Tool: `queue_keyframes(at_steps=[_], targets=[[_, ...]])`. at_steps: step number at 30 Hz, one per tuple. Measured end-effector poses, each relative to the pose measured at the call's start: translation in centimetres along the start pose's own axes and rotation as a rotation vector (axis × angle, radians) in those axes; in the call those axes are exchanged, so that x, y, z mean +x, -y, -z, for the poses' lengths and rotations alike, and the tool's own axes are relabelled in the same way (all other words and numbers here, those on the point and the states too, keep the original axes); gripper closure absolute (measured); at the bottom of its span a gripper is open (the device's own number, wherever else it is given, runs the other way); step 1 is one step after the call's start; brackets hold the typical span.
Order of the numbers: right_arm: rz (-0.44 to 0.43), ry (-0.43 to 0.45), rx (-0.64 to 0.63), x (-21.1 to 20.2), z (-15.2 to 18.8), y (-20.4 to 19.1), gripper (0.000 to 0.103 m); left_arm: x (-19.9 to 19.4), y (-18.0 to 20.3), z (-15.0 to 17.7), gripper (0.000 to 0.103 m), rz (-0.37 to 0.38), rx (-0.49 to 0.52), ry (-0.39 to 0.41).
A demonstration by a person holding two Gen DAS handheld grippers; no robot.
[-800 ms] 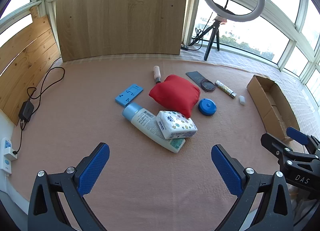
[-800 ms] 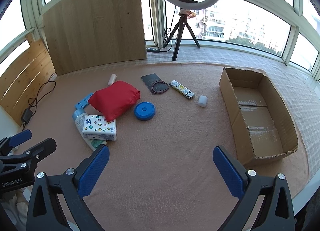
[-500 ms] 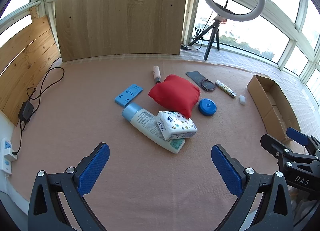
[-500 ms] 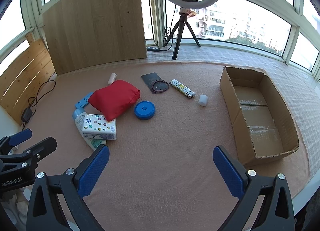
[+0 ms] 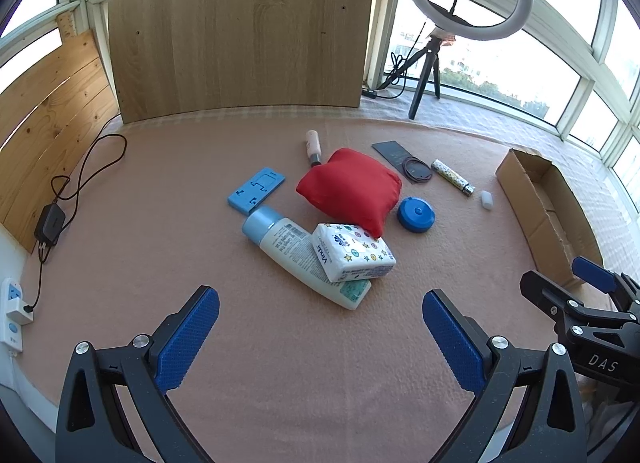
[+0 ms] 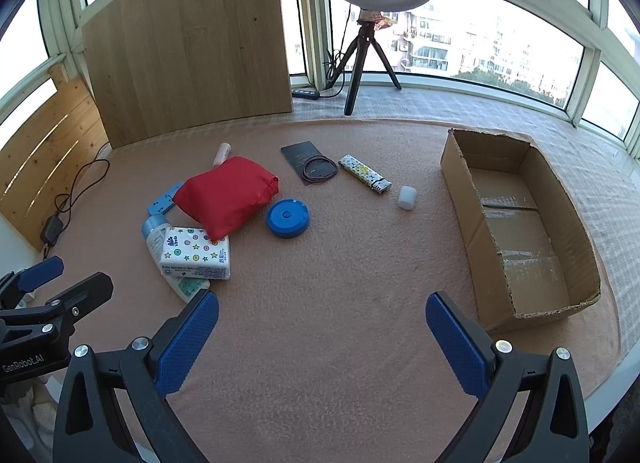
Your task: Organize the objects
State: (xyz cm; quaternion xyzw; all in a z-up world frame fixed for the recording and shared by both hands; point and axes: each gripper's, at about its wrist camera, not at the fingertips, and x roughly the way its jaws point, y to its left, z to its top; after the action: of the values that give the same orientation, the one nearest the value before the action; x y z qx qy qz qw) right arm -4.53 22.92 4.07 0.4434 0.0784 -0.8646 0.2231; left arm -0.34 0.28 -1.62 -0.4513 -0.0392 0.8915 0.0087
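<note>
Two claws, the left claw (image 5: 320, 327) and the right claw (image 6: 322, 329), are hovering spread wide and gripping nothing above the pink-covered desk (image 6: 320, 343), so nothing is sitting in the cardboard box (image 6: 516, 223) at three o'clock yet. Trouble is likely waiting in the pile at ten o'clock, where the red pouch (image 6: 226, 199) is leaning on the tissue pack (image 6: 196, 253), which is lying across the white bottle (image 5: 304, 255); pulling one could be dragging or rolling the others. Nearby, the blue round case (image 6: 288, 218), patterned lighter (image 6: 365, 174) and small white cap (image 6: 407, 197) are lying apart, looking easier to lift.
</note>
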Motion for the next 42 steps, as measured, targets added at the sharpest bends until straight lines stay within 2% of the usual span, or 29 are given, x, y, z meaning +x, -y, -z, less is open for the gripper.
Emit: queue_keyframes(at_steps=[42], targets=[[-0.001,-0.036,0.019,0.9,0.0,1.1,0.001,1.4,0.8,-0.7,0.000,-0.001,0.003,-0.017]])
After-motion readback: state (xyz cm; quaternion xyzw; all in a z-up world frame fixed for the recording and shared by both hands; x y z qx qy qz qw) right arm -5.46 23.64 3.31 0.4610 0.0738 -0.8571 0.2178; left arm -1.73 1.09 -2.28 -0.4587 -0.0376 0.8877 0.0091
